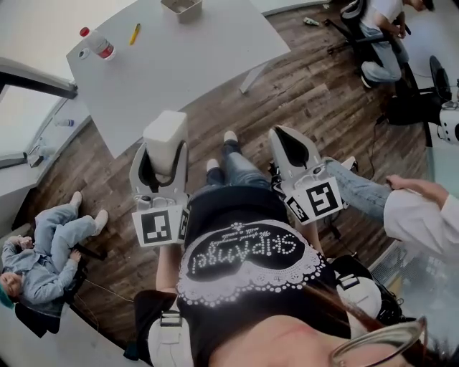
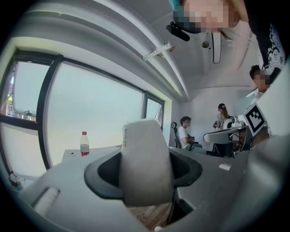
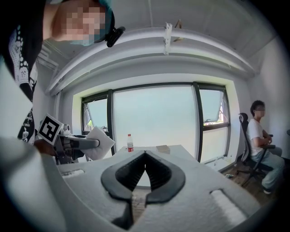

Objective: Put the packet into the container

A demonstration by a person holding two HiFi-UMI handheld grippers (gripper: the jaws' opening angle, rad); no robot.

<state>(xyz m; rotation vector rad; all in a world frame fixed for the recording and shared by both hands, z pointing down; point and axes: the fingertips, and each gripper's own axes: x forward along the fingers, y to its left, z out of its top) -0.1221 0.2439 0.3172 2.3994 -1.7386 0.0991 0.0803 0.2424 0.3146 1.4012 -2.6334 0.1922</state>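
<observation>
A white packet [image 1: 165, 133] is clamped in my left gripper [image 1: 163, 159], held over the wooden floor a short way in front of the grey table [image 1: 179, 72]. In the left gripper view the packet [image 2: 145, 161] stands upright between the dark jaws and fills the middle. The container [image 1: 181, 7], a small open box, sits at the table's far edge; in the right gripper view the container [image 3: 162, 148] is small and far off. My right gripper [image 1: 288, 143] is shut with nothing in it, its tips meeting [image 3: 145, 155]. That view also shows the packet [image 3: 99, 143] at the left.
A plastic bottle [image 1: 97, 44] with a red cap and a yellow pen [image 1: 134, 34] lie on the table's left part. One person sits on the floor at lower left [image 1: 43, 251], another on a chair at upper right [image 1: 380, 36]. A white sleeve [image 1: 423, 215] reaches in from the right.
</observation>
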